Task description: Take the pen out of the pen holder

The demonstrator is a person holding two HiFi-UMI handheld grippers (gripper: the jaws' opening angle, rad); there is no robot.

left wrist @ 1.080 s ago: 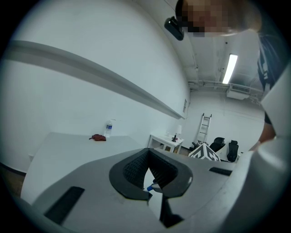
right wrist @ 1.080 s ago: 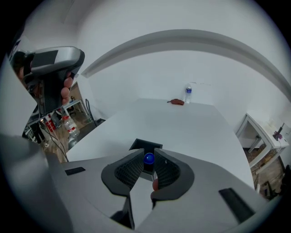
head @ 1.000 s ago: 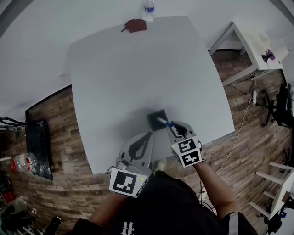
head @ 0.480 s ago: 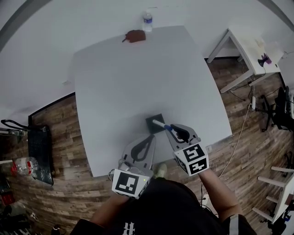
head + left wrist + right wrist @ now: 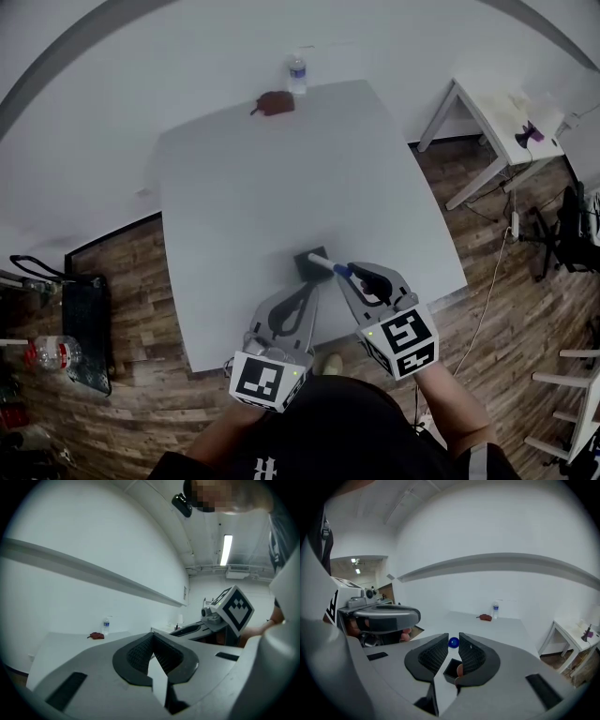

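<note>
A small dark square pen holder (image 5: 308, 261) stands near the front edge of the white table (image 5: 272, 178). My right gripper (image 5: 345, 273) is shut on a white pen with a blue end (image 5: 323, 264), which slants over the holder's right corner. In the right gripper view the pen's blue end (image 5: 453, 642) shows between the jaws of the right gripper (image 5: 453, 645), and the pen holder (image 5: 451, 667) lies below them. My left gripper (image 5: 307, 287) is just left of the holder, shut and holding nothing. The left gripper (image 5: 152, 636) points across the table in its own view.
A water bottle (image 5: 296, 73) and a brown object (image 5: 275, 102) sit at the table's far edge. A white side table (image 5: 487, 108) stands to the right on the wooden floor. A black bag (image 5: 89, 323) and a plastic bottle (image 5: 47, 354) lie on the floor at left.
My right gripper has come up toward the camera with the pen in it. The left gripper has stayed beside the holder.
</note>
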